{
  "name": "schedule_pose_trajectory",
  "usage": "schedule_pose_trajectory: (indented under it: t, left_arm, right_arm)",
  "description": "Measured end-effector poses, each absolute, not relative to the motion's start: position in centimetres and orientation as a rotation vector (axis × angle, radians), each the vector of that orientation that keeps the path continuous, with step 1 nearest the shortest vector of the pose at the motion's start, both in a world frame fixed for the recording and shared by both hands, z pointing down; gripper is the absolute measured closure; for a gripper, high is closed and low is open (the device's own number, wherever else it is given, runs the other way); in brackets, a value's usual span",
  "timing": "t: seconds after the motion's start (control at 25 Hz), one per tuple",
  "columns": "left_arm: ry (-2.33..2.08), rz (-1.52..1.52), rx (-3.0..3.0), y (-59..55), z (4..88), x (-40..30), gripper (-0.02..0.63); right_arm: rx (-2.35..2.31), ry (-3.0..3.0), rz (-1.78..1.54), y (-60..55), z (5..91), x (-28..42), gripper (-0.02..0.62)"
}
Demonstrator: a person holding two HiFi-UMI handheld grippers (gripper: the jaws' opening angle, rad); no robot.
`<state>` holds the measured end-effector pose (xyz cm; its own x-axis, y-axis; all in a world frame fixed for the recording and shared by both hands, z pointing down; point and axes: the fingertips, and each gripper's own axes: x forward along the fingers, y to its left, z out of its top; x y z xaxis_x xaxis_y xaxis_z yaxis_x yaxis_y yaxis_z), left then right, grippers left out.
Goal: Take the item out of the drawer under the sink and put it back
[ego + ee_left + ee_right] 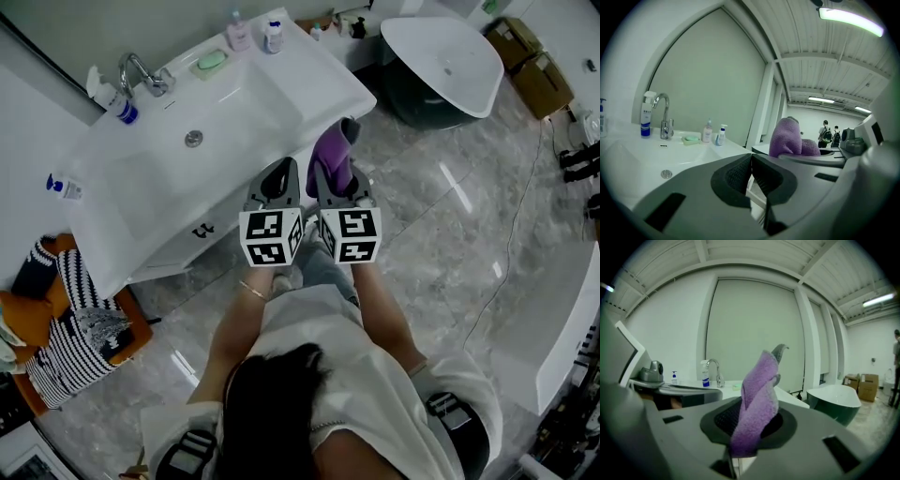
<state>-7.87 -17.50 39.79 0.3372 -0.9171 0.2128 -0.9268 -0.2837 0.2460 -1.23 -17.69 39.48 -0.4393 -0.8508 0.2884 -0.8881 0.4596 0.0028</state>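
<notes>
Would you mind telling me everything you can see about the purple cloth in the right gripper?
The purple cloth looks like soft, fuzzy terry, folded into a narrow strip. The right gripper is shut on its lower end, so it stands up out of the jaws, leaning slightly, with a grey tip curling over at the top. It is held in the air near the front corner of the white sink; only the gripper appears to touch it.
</notes>
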Motion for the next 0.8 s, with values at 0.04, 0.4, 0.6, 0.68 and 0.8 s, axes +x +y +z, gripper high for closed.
schedule_pose_trajectory:
  t: [0.04, 0.4, 0.6, 0.68, 0.8]
  left_arm:
    - [-1.649, 0.028, 2.291, -17.3, 39.3, -8.3, 0.601]
    - [-1.686, 0.007, 2.387, -15.6, 37.0, -8.7, 0.601]
    - [-1.682, -0.033, 2.38, -15.7, 36.4, -8.8, 0.601]
    - [-1.686, -0.037, 2.379, -15.7, 36.4, -8.8, 0.601]
    - [-1.687, -0.034, 2.373, -15.8, 36.5, -8.9, 0.601]
  right_arm:
    - [1.503, -2.469, 0.215, -17.5, 39.2, -1.6, 0.509]
    - [1.508, -2.524, 0.155, -16.1, 37.0, -2.8, 0.509]
    - [1.506, -2.517, 0.109, -15.9, 36.5, -3.0, 0.509]
    - [1.506, -2.521, 0.115, -15.8, 36.5, -3.1, 0.509]
    - [1.493, -2.511, 0.105, -15.7, 36.7, -3.2, 0.509]
